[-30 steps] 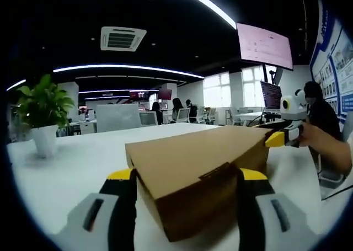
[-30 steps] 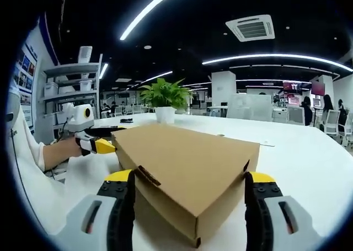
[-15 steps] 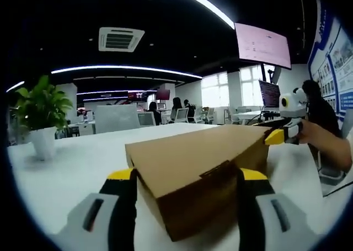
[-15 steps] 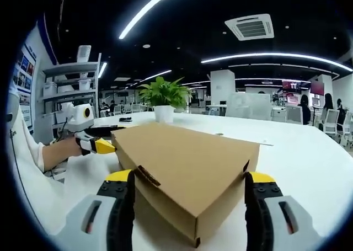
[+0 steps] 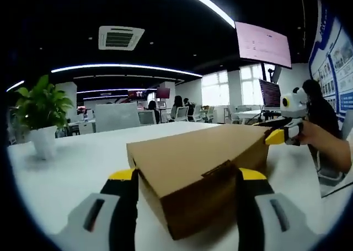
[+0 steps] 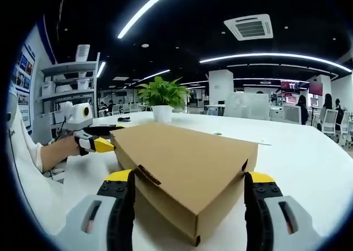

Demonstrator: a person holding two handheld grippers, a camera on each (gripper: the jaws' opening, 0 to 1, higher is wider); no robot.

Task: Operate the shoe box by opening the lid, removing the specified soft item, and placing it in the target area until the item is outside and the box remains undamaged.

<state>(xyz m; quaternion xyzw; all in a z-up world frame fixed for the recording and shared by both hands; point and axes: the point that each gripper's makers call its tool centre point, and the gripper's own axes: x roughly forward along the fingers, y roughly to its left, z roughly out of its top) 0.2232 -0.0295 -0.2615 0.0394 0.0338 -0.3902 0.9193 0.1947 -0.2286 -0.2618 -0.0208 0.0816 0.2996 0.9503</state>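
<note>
Sat closed on the white worktop (image 5: pixel 71 163): a flat brown cardboard shoe box (image 5: pixel 198 171) with its lid down and a small tuck tab on the near edge. Lay well out on the worktop, one corner end toward each camera.

In the left gripper view, left gripper (image 5: pixel 187 207) spread wide, grey jaws with yellow tips standing either side of the box's near corner. Flanked the cardboard closely, left tip against the box's side edge, right tip just beside the front face; whether either actually pressed on it could not be told. Nothing clamped. At the far right end of the box, the other gripper's yellow tip (image 5: pixel 276 137) met the box corner, held by a hand (image 5: pixel 320 138).

In the right gripper view, right gripper (image 6: pixel 190 207) likewise wide apart, jaws bracketing the opposite corner of the same box (image 6: pixel 187 163), yellow tips level with its lower edges, close to the cardboard without visibly squeezing. Left gripper's yellow tip (image 6: pixel 103 145) seen touching the far left corner, a hand (image 6: pixel 58 150) behind it.

Beyond the box, a green leafy plant in a white pot (image 6: pixel 164 99) stood on the worktop, well apart from the cardboard; same plant (image 5: pixel 41 116) at the left of the left gripper view.
</note>
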